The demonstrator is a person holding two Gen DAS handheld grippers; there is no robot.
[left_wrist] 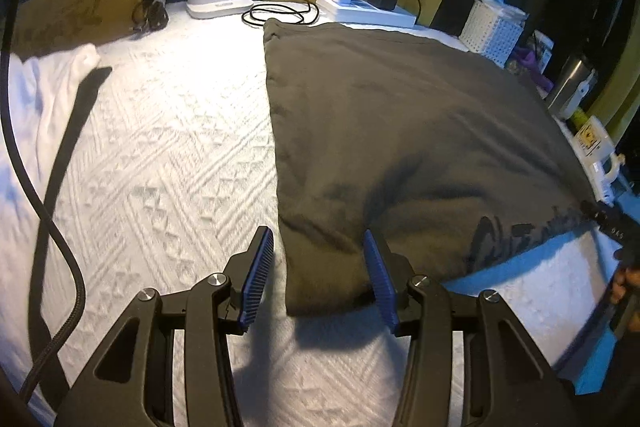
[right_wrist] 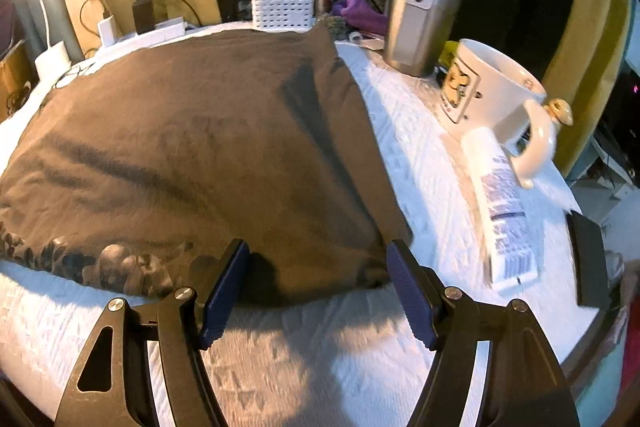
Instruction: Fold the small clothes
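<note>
Left wrist view: the left gripper [left_wrist: 320, 275] hangs with its jaws apart over the near-left corner of the dark grey T-shirt [left_wrist: 400, 131], which lies flat on the white textured bedspread [left_wrist: 168, 155]. One pad sits just off the shirt's left edge, over bare bedspread; the other is over the cloth. Neither presses the fabric, so nothing is gripped. From this corner the shirt stretches away toward the white power strip [left_wrist: 368, 9], its left edge running almost straight ahead of the jaws.

Right wrist view: the right gripper [right_wrist: 320, 287] stands wide open above the shirt's near-right corner, the near hem passing between its pads, with no pinch visible. The printed band along the hem runs off to the left of this corner. The white mug [right_wrist: 496, 99] and a tube [right_wrist: 500, 203] lie to the right of the shirt, apart from it.

Each gripper appears nearest its own near corner, so the next move probably needs both to close on the hem and carry it away toward the far edge.
</note>
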